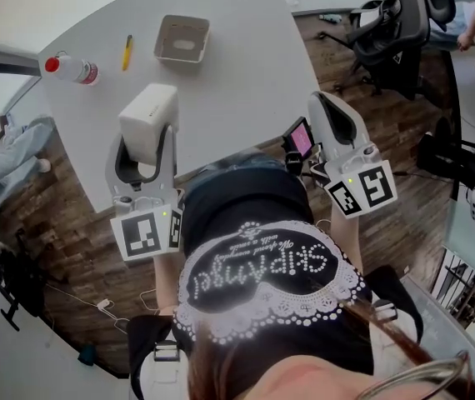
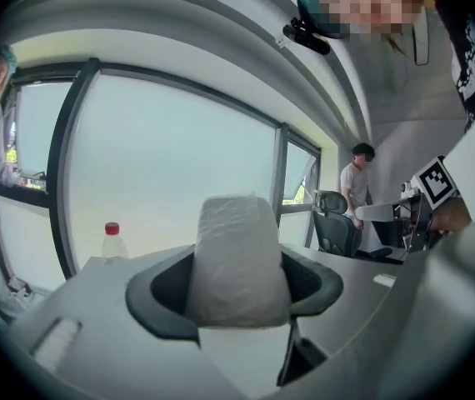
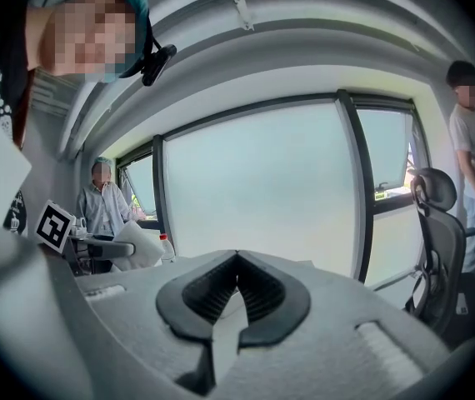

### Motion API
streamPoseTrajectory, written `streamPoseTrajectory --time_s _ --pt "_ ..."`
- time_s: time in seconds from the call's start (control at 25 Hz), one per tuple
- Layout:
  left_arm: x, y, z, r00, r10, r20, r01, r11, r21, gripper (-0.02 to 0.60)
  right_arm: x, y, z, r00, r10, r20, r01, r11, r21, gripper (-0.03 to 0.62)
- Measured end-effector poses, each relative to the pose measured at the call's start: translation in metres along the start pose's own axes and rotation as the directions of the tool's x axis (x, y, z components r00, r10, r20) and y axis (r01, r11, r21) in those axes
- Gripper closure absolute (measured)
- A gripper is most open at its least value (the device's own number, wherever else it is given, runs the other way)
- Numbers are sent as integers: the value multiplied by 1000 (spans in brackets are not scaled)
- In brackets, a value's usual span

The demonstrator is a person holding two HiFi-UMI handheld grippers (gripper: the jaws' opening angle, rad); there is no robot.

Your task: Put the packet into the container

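A white packet (image 1: 148,111) sits between the jaws of my left gripper (image 1: 145,146), which is shut on it above the near edge of the white table (image 1: 246,65). In the left gripper view the packet (image 2: 237,252) stands upright and fills the gap between the dark pads (image 2: 164,294). The grey square container (image 1: 182,38) rests further back on the table, beyond the packet, and looks empty. My right gripper (image 1: 322,100) hovers at the table's right near edge; its jaws meet at the tip with nothing in them (image 3: 236,261).
A clear bottle with a red cap (image 1: 71,67) lies at the table's left, and a yellow pen (image 1: 127,51) lies left of the container. Office chairs (image 1: 392,32) stand at the right on the wooden floor. People are near the windows.
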State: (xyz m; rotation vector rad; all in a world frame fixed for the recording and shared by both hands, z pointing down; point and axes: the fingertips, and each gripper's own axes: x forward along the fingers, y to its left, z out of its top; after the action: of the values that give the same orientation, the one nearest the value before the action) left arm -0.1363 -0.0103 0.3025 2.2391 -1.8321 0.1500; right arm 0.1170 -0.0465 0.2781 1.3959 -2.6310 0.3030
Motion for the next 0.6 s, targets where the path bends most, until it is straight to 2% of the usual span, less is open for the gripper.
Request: streamPoseTrajectory --time_s 0.32,0.6 --pt "96 3 -36 995 2 -103 3 999 42 304 30 -36 -3 998 51 -46 -52 999 -13 592" --pt "172 16 -53 986 27 -166 -22 999 32 305 51 -54 5 997 73 -41 -73 997 -9 592"
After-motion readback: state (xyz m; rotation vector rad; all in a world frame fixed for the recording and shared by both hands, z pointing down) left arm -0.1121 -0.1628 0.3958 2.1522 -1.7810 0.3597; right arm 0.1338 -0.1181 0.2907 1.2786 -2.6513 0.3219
